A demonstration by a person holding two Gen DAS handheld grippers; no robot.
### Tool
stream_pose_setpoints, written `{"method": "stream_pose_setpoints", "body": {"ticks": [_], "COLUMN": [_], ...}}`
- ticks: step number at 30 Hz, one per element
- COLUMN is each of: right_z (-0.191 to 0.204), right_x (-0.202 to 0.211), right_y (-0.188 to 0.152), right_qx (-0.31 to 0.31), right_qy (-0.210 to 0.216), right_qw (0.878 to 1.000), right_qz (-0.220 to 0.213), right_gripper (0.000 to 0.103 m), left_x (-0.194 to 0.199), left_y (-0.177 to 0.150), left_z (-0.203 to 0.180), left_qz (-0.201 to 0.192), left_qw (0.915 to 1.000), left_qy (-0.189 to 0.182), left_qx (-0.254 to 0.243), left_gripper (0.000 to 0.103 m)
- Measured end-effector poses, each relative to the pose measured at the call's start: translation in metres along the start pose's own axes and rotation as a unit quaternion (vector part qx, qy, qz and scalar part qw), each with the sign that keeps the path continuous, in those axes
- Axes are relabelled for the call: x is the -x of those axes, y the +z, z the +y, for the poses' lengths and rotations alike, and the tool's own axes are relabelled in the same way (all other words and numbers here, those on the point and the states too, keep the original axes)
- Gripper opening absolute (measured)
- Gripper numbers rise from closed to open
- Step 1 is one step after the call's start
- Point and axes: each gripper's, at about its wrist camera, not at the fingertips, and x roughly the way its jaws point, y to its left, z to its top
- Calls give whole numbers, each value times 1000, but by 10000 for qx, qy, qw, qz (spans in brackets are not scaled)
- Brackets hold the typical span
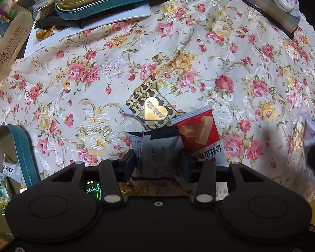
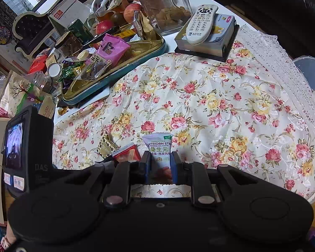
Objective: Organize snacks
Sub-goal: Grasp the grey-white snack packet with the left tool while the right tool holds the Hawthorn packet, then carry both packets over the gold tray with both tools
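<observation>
The left tongs (image 1: pixel 158 157) pinch a grey snack packet (image 1: pixel 157 149) straight below, its long axis along them; the right tongs (image 2: pixel 160 163) clamp a hawthorn strip packet (image 2: pixel 159 147) above the floral bench (image 2: pixel 220 105).

Both tools (image 1: pixel 157 157) (image 2: pixel 160 163) clamped, pointing downward

A grey-and-white snack packet (image 1: pixel 157 149) stood upright, its torn black top edge just in front of the red packet (image 1: pixel 201 135). The brown-and-gold patterned packet with a gold heart (image 1: pixel 150 107) lay flat behind the red one, overlapping it. A pale hawthorn-strip packet (image 2: pixel 160 150) stood upright to the red packet's right.
</observation>
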Motion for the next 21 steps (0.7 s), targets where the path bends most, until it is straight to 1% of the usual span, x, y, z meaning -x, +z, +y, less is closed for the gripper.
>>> {"method": "stream_pose_setpoints", "body": {"ticks": [2, 3, 7, 14, 21], "right_z": [1, 1, 0, -2, 2], "right_x": [1, 0, 1, 3, 1], "right_y": [0, 0, 0, 3, 3], "right_qx": [13, 20, 17, -139, -183], "right_qy": [12, 17, 16, 5, 1], "right_qw": [10000, 10000, 10000, 9999, 9998], "right_qz": [5, 9, 3, -63, -41], "right_gripper": [22, 22, 22, 22, 22], "left_x": [-2, -1, 3, 39, 61], "left_y": [2, 2, 3, 3, -8], "left_z": [3, 7, 15, 27, 42], "left_qz": [-11, -28, -65, -290, -249], "left_qw": [9999, 9999, 9989, 9967, 9955], "left_qy": [-67, -111, -331, -545, -692], "left_qx": [78, 122, 331, 519, 603], "left_gripper": [50, 47, 43, 43, 43]}}
